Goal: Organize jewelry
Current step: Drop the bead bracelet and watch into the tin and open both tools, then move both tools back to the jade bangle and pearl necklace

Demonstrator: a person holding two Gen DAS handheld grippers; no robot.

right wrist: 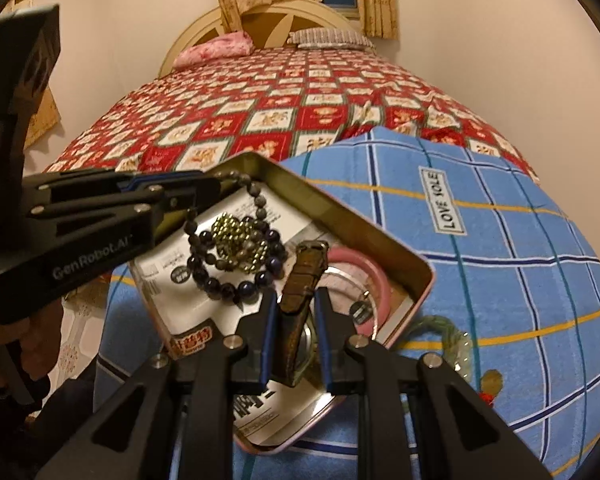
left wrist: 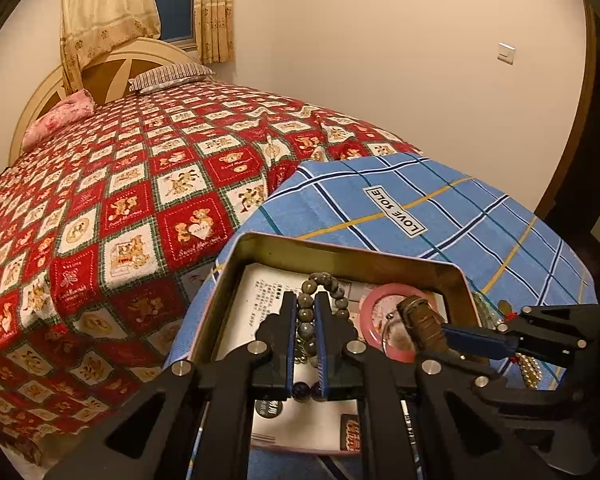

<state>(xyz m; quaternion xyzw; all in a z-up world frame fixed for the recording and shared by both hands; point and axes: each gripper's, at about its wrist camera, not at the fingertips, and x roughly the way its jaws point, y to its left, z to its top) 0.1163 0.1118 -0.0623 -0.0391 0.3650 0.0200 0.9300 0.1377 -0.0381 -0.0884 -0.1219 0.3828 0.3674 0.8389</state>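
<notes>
I hold the left tool (left wrist: 305,312) closed on a beaded bracelet (left wrist: 327,284); its pads pinch the strand, and the rest of the loop hangs and drapes into the open tin (left wrist: 352,250). The right wrist view shows the same bracelet looped over a cluster of small gold beads (right wrist: 236,240) on the printed paper that lines the tin. I hold the right tool (right wrist: 296,312) clamped on a brown watch strap (right wrist: 300,280), with the watch case below the fingers inside the tin.

Handling, as I judge it: the bracelet is light and limp, and its round beads are slick. A grip across the strand between two beads is the safest. The strap is semi-stiff; a grip near the case limits swing. The pink bangle (left wrist: 374,304) lying in the tin beside the watch looks rigid and may chip if struck.

The tin's raised wall stands on all sides; dangling loops must clear it before any sideways move. The tin sits near the front edge of the surface (left wrist: 440,200), which is covered by a blue checked cloth. More beaded jewelry (right wrist: 440,328) lies on the cloth just outside the tin's right wall. Farther back the cloth is bare and gives open room. Beyond it lies the bed (left wrist: 140,160) with its red patterned cover.
</notes>
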